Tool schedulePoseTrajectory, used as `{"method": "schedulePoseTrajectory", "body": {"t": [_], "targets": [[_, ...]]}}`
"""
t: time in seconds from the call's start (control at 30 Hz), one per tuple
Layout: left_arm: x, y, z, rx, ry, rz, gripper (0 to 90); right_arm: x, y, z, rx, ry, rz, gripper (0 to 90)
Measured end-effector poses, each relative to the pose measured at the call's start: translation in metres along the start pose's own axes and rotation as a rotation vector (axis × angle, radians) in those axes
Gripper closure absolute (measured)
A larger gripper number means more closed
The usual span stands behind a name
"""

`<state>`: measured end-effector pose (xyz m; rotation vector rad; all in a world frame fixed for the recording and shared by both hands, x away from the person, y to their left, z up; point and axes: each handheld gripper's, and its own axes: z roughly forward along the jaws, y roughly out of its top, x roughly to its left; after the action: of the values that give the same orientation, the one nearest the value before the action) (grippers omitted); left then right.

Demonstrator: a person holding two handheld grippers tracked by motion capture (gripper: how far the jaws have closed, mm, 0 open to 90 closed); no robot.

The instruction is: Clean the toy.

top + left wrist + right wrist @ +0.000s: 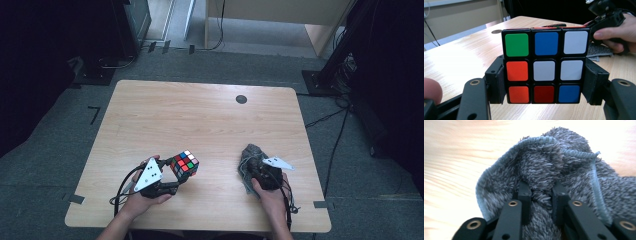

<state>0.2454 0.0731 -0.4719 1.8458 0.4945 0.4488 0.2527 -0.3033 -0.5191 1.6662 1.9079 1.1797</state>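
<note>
A scrambled Rubik's cube (185,164) is held just above the wooden table at the front left, and my left gripper (176,174) is shut on its two sides. In the left gripper view the cube (545,66) faces me with green, blue, white, orange and red stickers, and the pads (499,82) press its lower half. At the front right a crumpled grey towel (250,152) lies on the table. My right gripper (257,167) is shut on a fold of it. In the right gripper view the jaws of that gripper (541,192) pinch the fluffy towel (544,162) near its hemmed edge.
The pale wooden table (200,115) has a small black round disc (241,99) near its far edge. In the left gripper view the right hand with its gripper (609,20) is beyond the cube. Dark stands and cables surround the table on the floor.
</note>
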Motion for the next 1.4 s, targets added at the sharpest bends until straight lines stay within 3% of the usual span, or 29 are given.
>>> {"method": "schedulePoseTrajectory", "body": {"t": [0.1,0.37,0.47,0.53,0.63,0.7,0.8,0.83,0.9,1.0,1.1,1.13,1.2,1.3,1.37,1.4], "targets": [[-0.001,0.000,0.002,0.004,-0.005,0.008,34.0,0.014,0.008,-0.012,-0.067,0.078,-0.017,76.6],[-0.015,0.000,0.010,0.040,-0.020,0.083,34.1,0.105,0.033,-0.057,-0.283,0.321,-0.227,75.2],[-0.021,0.001,0.012,0.042,-0.031,0.103,34.1,0.129,0.032,-0.063,-0.285,0.423,-0.286,74.7],[-0.024,0.003,0.011,0.036,-0.047,0.114,34.1,0.139,0.030,-0.061,-0.264,0.440,-0.315,74.4],[-0.027,0.007,0.009,0.034,-0.051,0.135,34.2,0.140,0.026,-0.053,-0.231,0.410,-0.345,74.2],[-0.025,0.007,0.007,0.028,-0.053,0.129,34.3,0.131,0.026,-0.050,-0.228,0.406,-0.314,74.2],[-0.021,0.008,0.005,0.008,-0.058,0.109,34.3,0.119,0.029,-0.048,-0.203,0.305,-0.306,74.2],[-0.020,0.008,0.005,0.006,-0.053,0.110,34.3,0.116,0.030,-0.049,-0.207,0.297,-0.287,74.2],[-0.021,0.008,0.006,0.017,-0.038,0.129,34.3,0.116,0.032,-0.054,-0.228,0.334,-0.263,73.9],[-0.025,0.007,0.007,0.028,-0.035,0.158,34.3,0.130,0.035,-0.061,-0.243,0.401,-0.309,72.9],[-0.030,0.010,0.007,0.019,-0.046,0.175,34.3,0.141,0.034,-0.060,-0.214,0.447,-0.334,72.7],[-0.031,0.010,0.007,0.026,-0.040,0.186,34.4,0.140,0.033,-0.058,-0.203,0.430,-0.348,72.7],[-0.030,0.009,0.007,0.031,-0.041,0.191,34.4,0.131,0.032,-0.053,-0.194,0.405,-0.312,72.8],[-0.028,0.009,0.005,0.022,-0.043,0.182,34.4,0.114,0.034,-0.051,-0.168,0.287,-0.275,72.8],[-0.029,0.010,0.006,0.025,-0.037,0.191,34.3,0.108,0.037,-0.056,-0.201,0.332,-0.213,72.7],[-0.030,0.009,0.007,0.028,-0.037,0.196,34.4,0.109,0.039,-0.059,-0.218,0.365,-0.206,72.4]]}}
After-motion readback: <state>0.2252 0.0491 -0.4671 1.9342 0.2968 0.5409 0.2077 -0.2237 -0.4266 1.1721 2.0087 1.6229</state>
